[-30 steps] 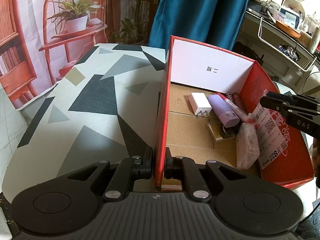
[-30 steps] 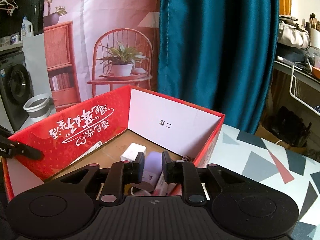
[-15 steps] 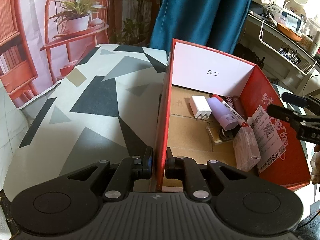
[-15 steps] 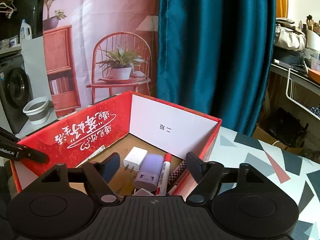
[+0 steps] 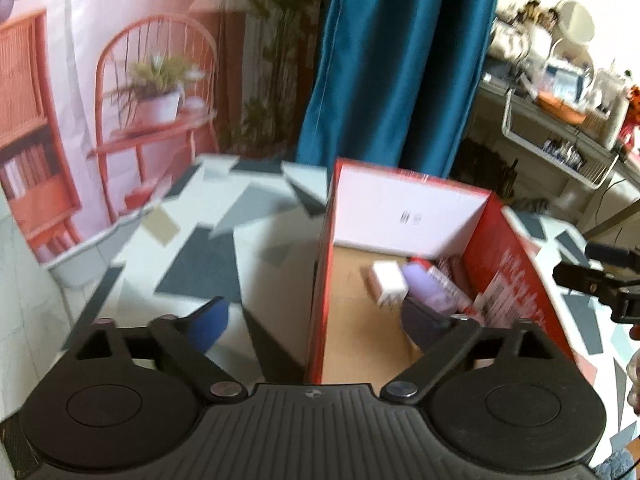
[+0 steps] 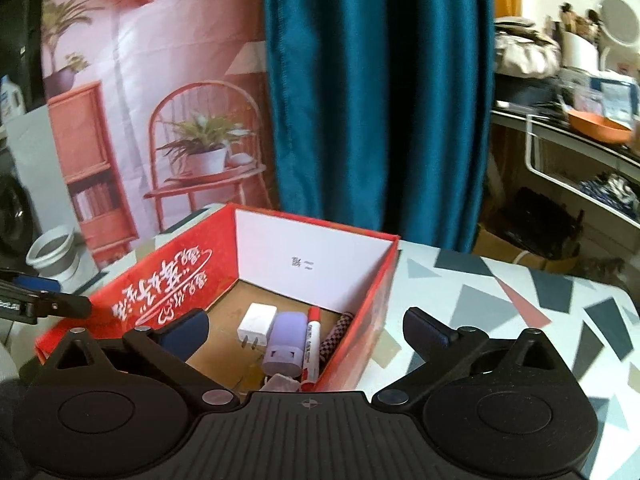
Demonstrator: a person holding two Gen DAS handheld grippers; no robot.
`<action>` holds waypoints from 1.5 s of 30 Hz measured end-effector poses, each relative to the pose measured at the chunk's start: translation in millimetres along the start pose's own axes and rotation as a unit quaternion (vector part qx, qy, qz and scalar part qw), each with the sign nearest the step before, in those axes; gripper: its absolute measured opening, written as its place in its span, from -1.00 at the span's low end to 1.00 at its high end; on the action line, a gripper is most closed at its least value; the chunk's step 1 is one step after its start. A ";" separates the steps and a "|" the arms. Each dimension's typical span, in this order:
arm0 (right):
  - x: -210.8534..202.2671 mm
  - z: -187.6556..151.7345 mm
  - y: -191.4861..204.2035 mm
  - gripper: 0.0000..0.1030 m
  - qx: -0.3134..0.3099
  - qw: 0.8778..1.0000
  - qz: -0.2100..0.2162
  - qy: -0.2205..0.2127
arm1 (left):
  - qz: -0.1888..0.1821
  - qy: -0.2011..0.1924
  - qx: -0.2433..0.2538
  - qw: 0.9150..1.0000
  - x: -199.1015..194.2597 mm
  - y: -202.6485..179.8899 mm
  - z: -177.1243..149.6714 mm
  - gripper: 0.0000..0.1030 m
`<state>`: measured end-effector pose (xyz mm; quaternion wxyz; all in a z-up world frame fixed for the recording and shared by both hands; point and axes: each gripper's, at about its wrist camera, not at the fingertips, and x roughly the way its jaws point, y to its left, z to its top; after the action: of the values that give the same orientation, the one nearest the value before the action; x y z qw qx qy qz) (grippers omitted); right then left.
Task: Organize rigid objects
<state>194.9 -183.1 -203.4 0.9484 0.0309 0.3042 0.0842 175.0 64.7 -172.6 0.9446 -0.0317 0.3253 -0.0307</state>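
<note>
A red cardboard box stands on the table. On its floor lie a white charger, a purple container, a red marker and a checkered stick. My left gripper hangs above the box's left wall. Its jaws are opening wide, the wall stands between them and neither pad touches it. My right gripper straddles the box's right wall from above. Its jaws are opening too, clear of the cardboard. Each gripper also shows at the other view's edge: the right gripper, the left gripper.
The table wears a cloth with grey and black triangles and stretches left of the box. A teal curtain and a printed backdrop hang behind. A cluttered shelf is at the right. A white bucket stands by the table.
Both grippers were shut on the box's side walls; both have let go, spread wide and risen. The box looks smaller and lower in both views.
</note>
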 end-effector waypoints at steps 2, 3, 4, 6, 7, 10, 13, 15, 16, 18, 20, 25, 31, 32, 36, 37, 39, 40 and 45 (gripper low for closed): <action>-10.4 4.1 0.0 0.99 0.015 1.000 -0.010 -0.006 | 0.003 -0.013 0.008 1.000 -6.3 -4.6 6.0 1.00; -16.5 7.1 -0.1 0.99 0.024 1.000 -0.018 -0.007 | 0.005 -0.021 0.010 1.000 -11.5 -6.9 10.3 1.00; -20.7 9.4 0.3 0.99 0.024 0.999 -0.025 -0.007 | 0.006 -0.027 0.011 1.000 -15.5 -9.1 13.5 1.00; -32.1 15.2 1.5 0.99 0.038 0.999 -0.036 -0.010 | 0.006 -0.041 0.013 0.999 -25.2 -12.7 20.8 1.00; -38.1 17.8 2.4 0.99 0.044 0.998 -0.044 -0.010 | 0.005 -0.049 0.014 0.999 -31.4 -14.5 24.8 1.00; -59.5 25.5 6.3 0.99 0.056 0.996 -0.066 -0.020 | 0.007 -0.070 0.022 0.997 -47.3 -20.7 32.8 1.00; -83.3 32.7 11.9 0.99 0.068 0.994 -0.077 -0.029 | 0.019 -0.081 0.040 0.996 -63.6 -30.4 39.1 1.00; -98.7 35.9 16.1 0.99 0.072 0.993 -0.087 -0.033 | 0.021 -0.093 0.051 0.994 -76.0 -35.6 41.7 1.00; -107.9 37.9 19.7 0.99 0.073 0.992 -0.093 -0.036 | 0.021 -0.098 0.053 0.994 -80.2 -36.1 43.1 1.00; -123.7 40.9 26.1 0.99 0.071 0.991 -0.103 -0.044 | 0.014 -0.110 0.056 0.992 -94.2 -38.8 43.7 1.00; -140.0 42.7 33.4 0.99 0.069 0.990 -0.110 -0.054 | 0.017 -0.120 0.057 0.991 -105.5 -41.0 45.0 1.00; -177.9 44.1 47.3 0.99 0.075 0.988 -0.112 -0.079 | 0.019 -0.141 0.060 0.988 -136.7 -49.7 42.2 1.00; -220.3 39.3 61.2 0.99 0.086 0.983 -0.128 -0.095 | 0.034 -0.148 0.079 0.985 -171.3 -65.4 31.2 1.00; -227.8 37.7 64.1 0.99 0.087 0.983 -0.132 -0.097 | 0.035 -0.146 0.079 0.985 -174.7 -64.1 30.5 1.00; -249.9 31.2 73.4 0.99 0.086 0.982 -0.139 -0.096 | 0.025 -0.152 0.081 0.985 -192.0 -66.4 23.0 1.00; -254.4 28.9 75.8 0.99 0.085 0.982 -0.141 -0.097 | 0.027 -0.155 0.084 0.984 -195.8 -67.8 21.2 1.00; -263.1 23.0 79.9 0.99 0.088 0.980 -0.146 -0.099 | 0.033 -0.163 0.087 0.982 -202.2 -69.4 18.2 1.00; -266.9 20.5 80.8 0.99 0.091 0.980 -0.146 -0.101 | 0.036 -0.168 0.087 0.981 -205.9 -70.0 16.9 1.00; -284.7 12.0 81.3 0.99 0.101 0.977 -0.149 -0.112 | 0.042 -0.179 0.090 0.979 -215.5 -71.6 15.2 1.00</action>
<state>-37.5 -153.9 -21.9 0.9703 0.0900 0.2043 -0.0933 12.3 10.8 -22.9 0.9870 0.0621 0.1478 -0.0134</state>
